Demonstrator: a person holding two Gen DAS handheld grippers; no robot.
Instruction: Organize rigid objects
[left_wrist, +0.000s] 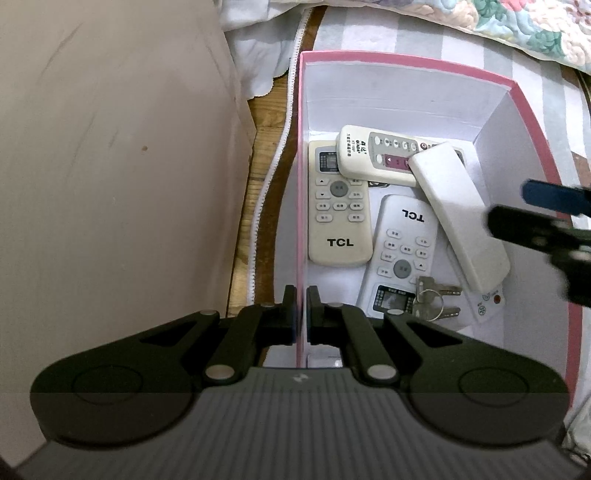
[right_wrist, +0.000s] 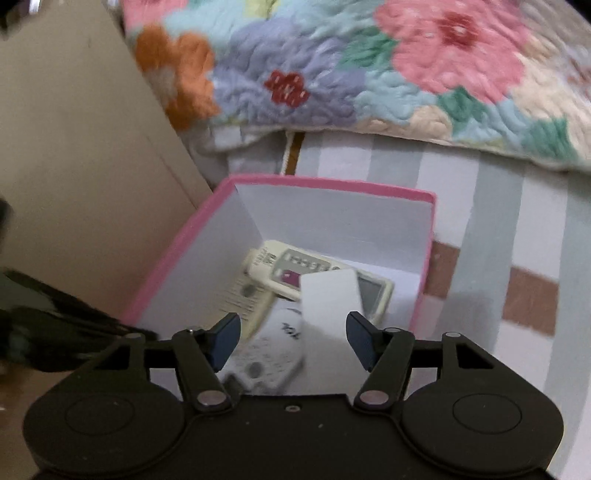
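my left gripper clamps the pink box's thin wall. my right gripper stands apart above the smooth white oblong remote, which lies slantwise in the box, atop other remotes.

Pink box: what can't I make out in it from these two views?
- Left wrist view: the face-down white remote hides its own buttons and part of the remote with maroon buttons; a sheet under it is mostly covered.
- Same view: the left gripper, shut on the pink box wall, hides the near corner.
- Right wrist view: motion blur smears the labels; the keys are hidden there.
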